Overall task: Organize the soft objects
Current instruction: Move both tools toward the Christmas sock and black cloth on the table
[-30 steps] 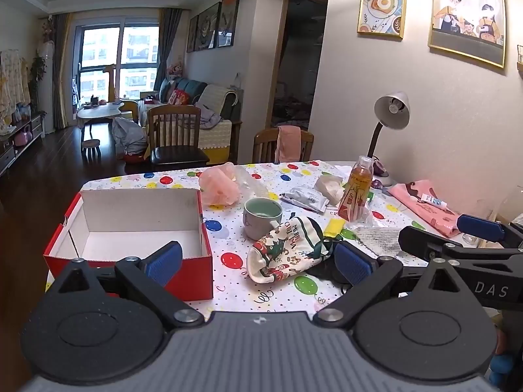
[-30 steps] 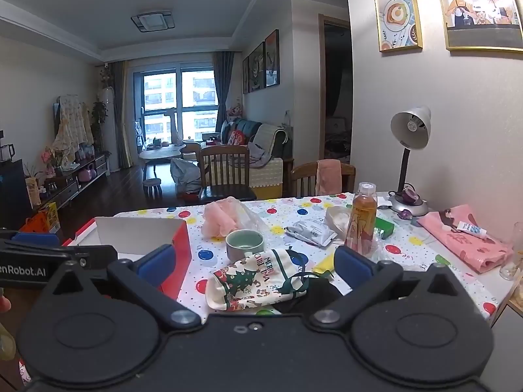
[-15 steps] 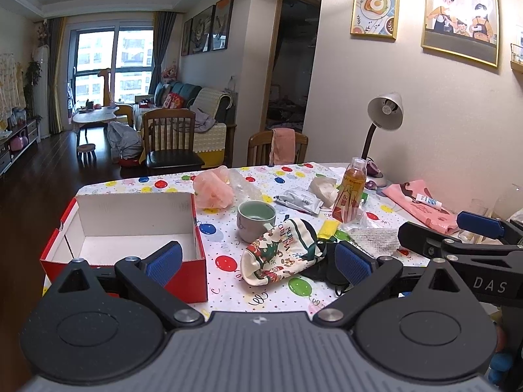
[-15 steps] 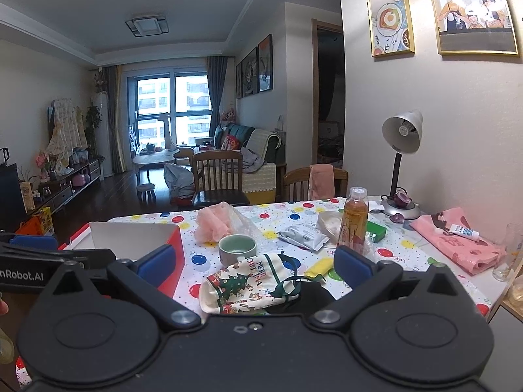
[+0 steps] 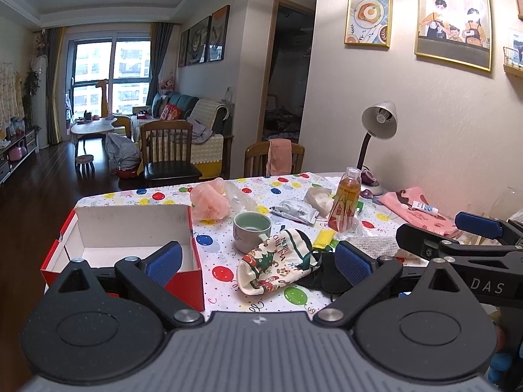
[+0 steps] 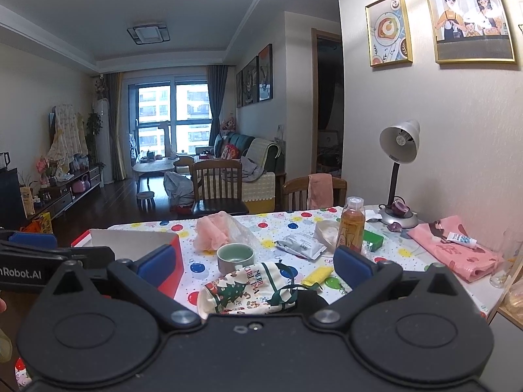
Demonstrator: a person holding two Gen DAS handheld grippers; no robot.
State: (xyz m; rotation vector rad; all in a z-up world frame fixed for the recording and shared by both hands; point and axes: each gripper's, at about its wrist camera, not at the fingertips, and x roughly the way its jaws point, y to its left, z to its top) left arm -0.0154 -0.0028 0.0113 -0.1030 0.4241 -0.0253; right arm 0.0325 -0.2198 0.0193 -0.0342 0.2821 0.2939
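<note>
Both grippers are held above the near edge of the table (image 5: 228, 297), jaws spread wide and nothing gripped — the left gripper (image 5: 258, 259) fills the lower part of its frame, the right gripper (image 6: 255, 263) likewise; a Christmas-print cloth pouch (image 5: 278, 266) is seen lying at lower centre, just below a green cup (image 5: 251, 230); a pink mesh sponge (image 5: 209, 202) rests above it; an open red box (image 5: 130, 241) — white inside — sits at the left.

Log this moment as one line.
left gripper: open, empty | right gripper: open, empty | Christmas sock: on table | red box: empty
</note>
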